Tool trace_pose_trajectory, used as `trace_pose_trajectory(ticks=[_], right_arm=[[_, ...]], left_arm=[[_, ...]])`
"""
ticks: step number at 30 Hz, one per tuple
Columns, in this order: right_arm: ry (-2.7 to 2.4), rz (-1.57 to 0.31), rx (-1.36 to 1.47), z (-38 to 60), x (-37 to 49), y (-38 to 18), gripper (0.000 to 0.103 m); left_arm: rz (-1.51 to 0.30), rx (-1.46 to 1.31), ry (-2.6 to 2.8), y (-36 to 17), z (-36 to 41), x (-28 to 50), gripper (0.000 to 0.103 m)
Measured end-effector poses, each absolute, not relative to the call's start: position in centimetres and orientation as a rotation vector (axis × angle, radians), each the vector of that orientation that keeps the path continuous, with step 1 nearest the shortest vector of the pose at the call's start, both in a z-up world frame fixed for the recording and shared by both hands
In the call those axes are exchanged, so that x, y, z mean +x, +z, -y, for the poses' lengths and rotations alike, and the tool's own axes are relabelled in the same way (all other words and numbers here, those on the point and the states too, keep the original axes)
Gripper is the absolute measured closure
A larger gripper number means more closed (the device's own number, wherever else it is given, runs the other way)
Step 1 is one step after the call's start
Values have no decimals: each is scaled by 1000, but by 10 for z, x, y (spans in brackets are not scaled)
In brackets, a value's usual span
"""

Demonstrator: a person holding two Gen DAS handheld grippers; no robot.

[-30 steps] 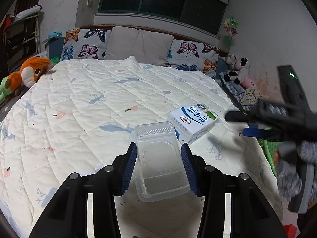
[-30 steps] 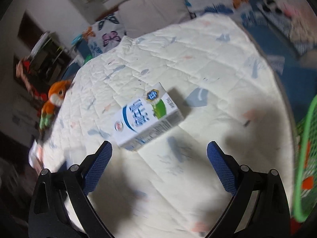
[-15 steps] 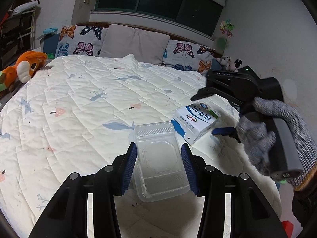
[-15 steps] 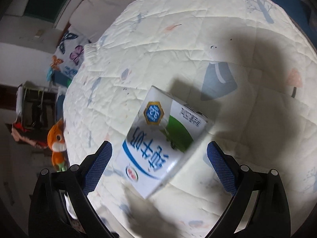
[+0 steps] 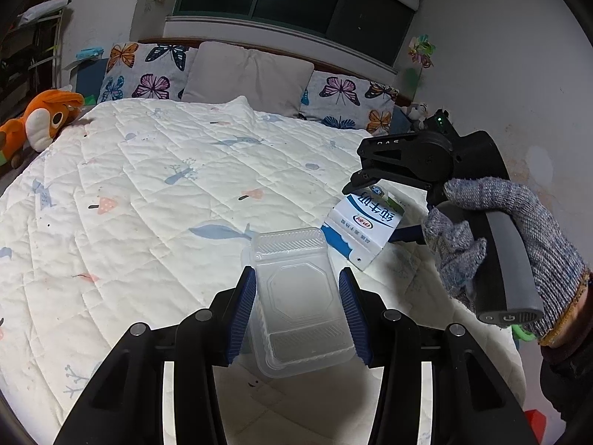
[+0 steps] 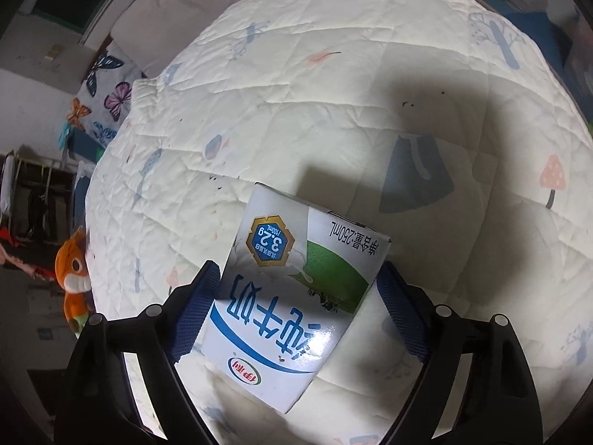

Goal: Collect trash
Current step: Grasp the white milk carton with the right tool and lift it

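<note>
Left wrist view: low over bed (image 5: 155, 170) foot, facing headboard pillows (image 5: 252, 74), window. Right wrist view: close, steep downward onto quilt, probably rolled. Shared: milk carton (image 5: 365, 228) (image 6: 296, 296), orange plush (image 5: 40, 122) (image 6: 74, 282).

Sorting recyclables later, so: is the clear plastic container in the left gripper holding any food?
No, the clear plastic container between the left gripper pads looks empty and see-through.

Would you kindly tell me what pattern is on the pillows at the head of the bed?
Colourful butterflies on the pillows, clearest in the left wrist view.
</note>
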State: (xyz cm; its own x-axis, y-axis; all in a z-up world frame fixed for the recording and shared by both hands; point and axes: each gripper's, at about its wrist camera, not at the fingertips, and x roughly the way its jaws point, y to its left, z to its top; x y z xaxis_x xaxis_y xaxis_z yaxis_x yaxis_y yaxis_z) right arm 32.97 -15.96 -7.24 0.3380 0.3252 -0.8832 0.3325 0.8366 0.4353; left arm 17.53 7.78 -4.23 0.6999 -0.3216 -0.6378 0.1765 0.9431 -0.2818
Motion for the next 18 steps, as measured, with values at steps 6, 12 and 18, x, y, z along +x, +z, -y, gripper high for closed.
trace_pose_trajectory(ticks=[6,12,18], right_arm=[[47,-1193,582,166,317,-60,18],[82,-1120,490,174,299,-43,19],[114,-1024,409,188,275,-28,19]], left_arm=[[-750,-197,-276,-42,-73,174,58],[-756,-189,-285,-42,-64,170,58],[-753,-177,-294,-37,-51,167,58]])
